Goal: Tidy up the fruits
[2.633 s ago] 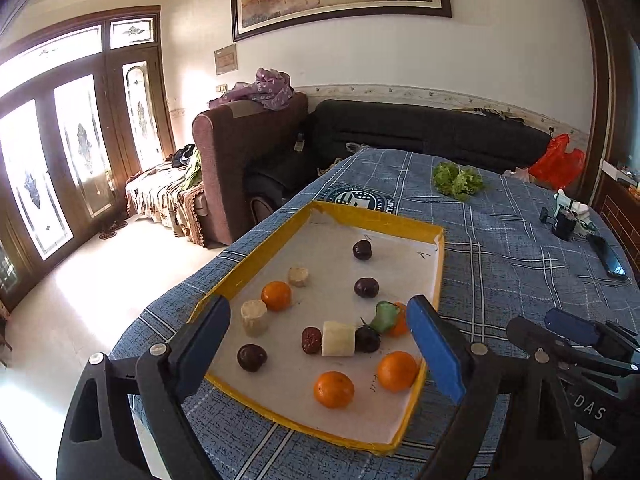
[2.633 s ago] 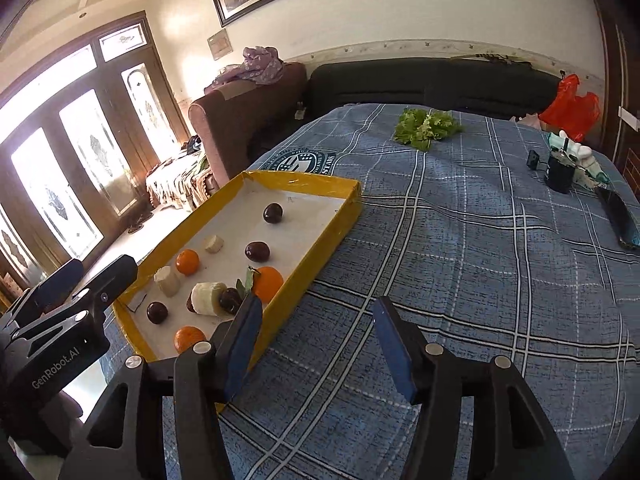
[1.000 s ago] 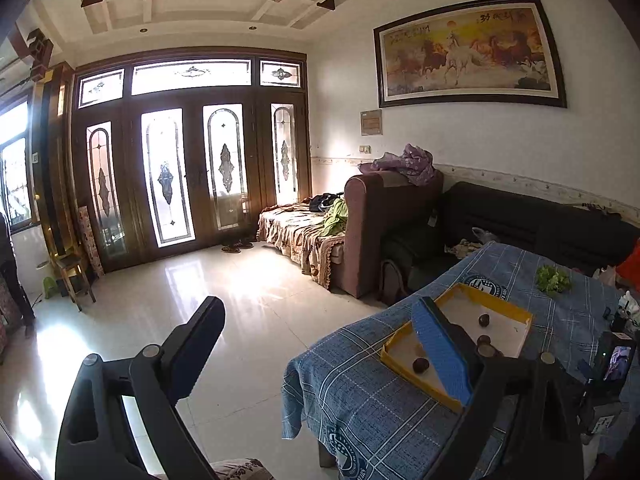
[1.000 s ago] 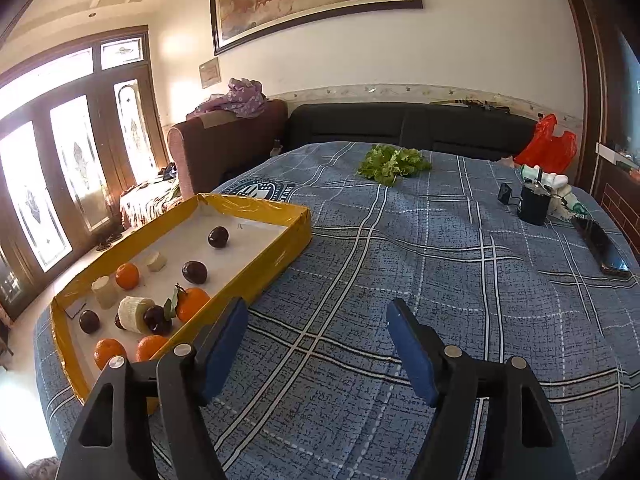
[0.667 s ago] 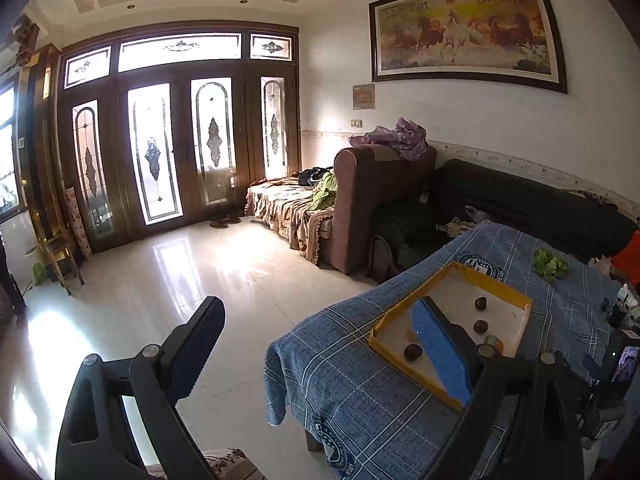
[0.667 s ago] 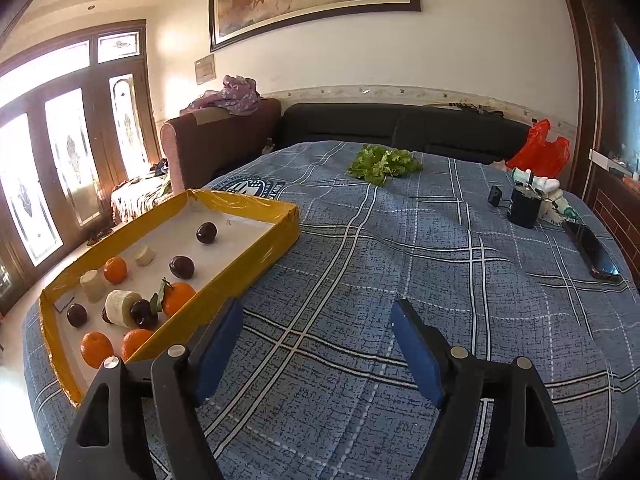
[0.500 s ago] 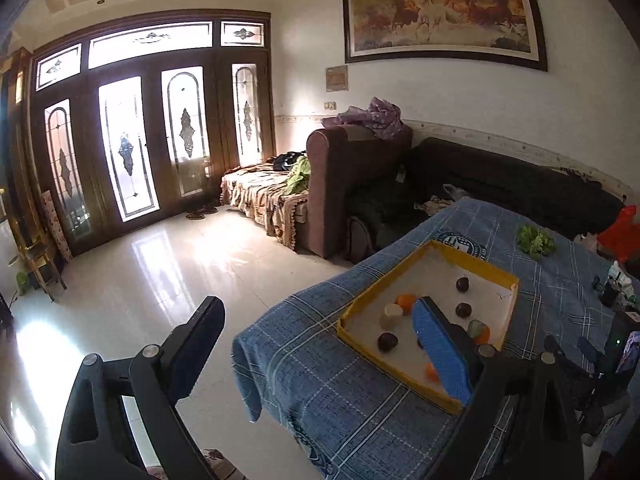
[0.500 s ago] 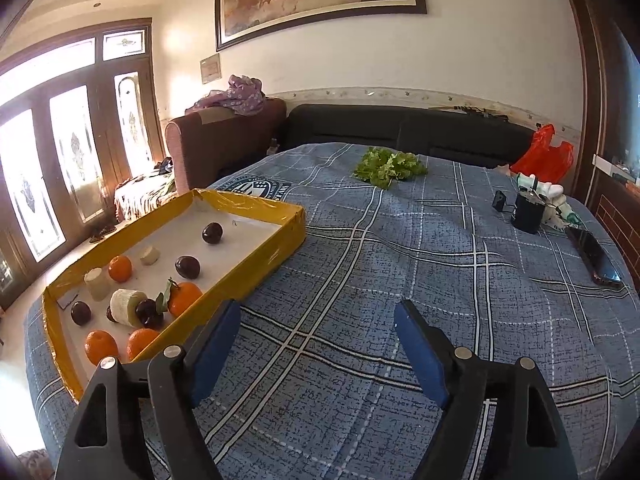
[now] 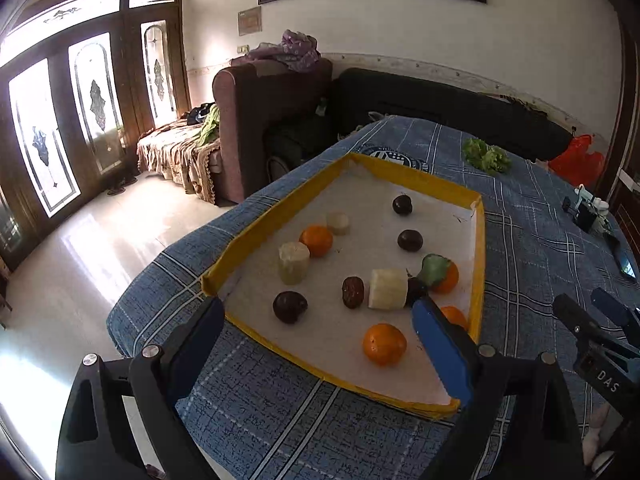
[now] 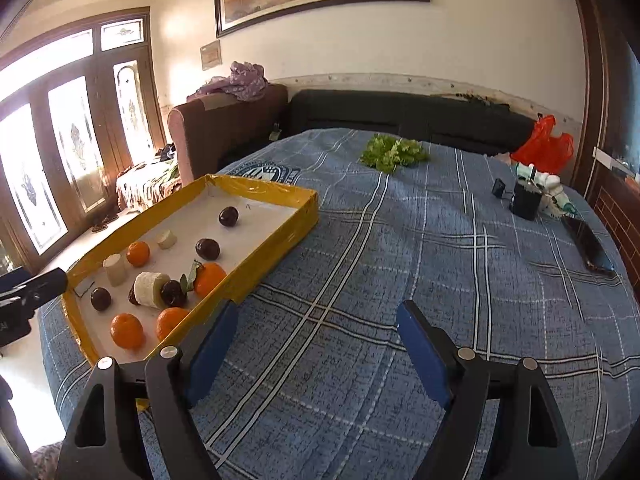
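A yellow-rimmed tray [image 9: 478,240] with a white floor lies on the blue plaid table and holds several oranges, dark plums and pale cut pieces. An orange [image 9: 384,343] and a dark plum [image 9: 289,306] lie nearest the front rim. My left gripper [image 9: 316,336] is open and empty, just above the tray's near edge. The tray also shows in the right wrist view [image 10: 276,242], at the left. My right gripper [image 10: 316,344] is open and empty over bare cloth to the right of the tray.
Green leaves [image 10: 394,152] lie at the table's far end. A black cup [image 10: 526,200], a phone [image 10: 588,246] and a red bag [image 10: 544,146] are at the far right. A brown armchair [image 9: 260,120] and a dark sofa stand behind the table.
My left gripper has swung back from facing the room and come in close over the tray's near edge. My right gripper has barely shifted. Both stay open.
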Demonstrator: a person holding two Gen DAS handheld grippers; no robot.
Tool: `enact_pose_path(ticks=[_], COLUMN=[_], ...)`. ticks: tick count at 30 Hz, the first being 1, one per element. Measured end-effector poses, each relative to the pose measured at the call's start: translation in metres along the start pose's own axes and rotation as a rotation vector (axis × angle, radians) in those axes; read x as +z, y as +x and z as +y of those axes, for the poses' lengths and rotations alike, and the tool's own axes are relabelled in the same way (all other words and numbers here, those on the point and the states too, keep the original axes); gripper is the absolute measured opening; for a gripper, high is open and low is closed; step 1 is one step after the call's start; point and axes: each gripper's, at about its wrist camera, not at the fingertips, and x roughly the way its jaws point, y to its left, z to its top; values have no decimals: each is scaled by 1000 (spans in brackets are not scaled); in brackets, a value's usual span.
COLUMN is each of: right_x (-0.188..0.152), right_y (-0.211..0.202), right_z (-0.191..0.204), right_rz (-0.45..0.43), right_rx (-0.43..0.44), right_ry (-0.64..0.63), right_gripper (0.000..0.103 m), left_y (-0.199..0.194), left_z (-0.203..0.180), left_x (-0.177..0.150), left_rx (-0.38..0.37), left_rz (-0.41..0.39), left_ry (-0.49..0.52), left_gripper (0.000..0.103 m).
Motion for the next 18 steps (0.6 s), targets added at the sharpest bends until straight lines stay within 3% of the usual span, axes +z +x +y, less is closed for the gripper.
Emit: enact_pose_path(ticks=[5,12,18], right_x=[6,5,-1], right_y=[-3,4,7], right_z=[29,64,63], right_rz=[18,43,62], right_rx=[1,64,82], right_ry=[-77,-89,-55], right_gripper=[86,87,87], left_y=[4,3,1], left_z=[13,17,5], left_x=[-2,-5,-6], left_rx=[1,-8,-22], left_rz=[11,24,24], left_ry=[-21,-29,-4], left_gripper=[95,95,95])
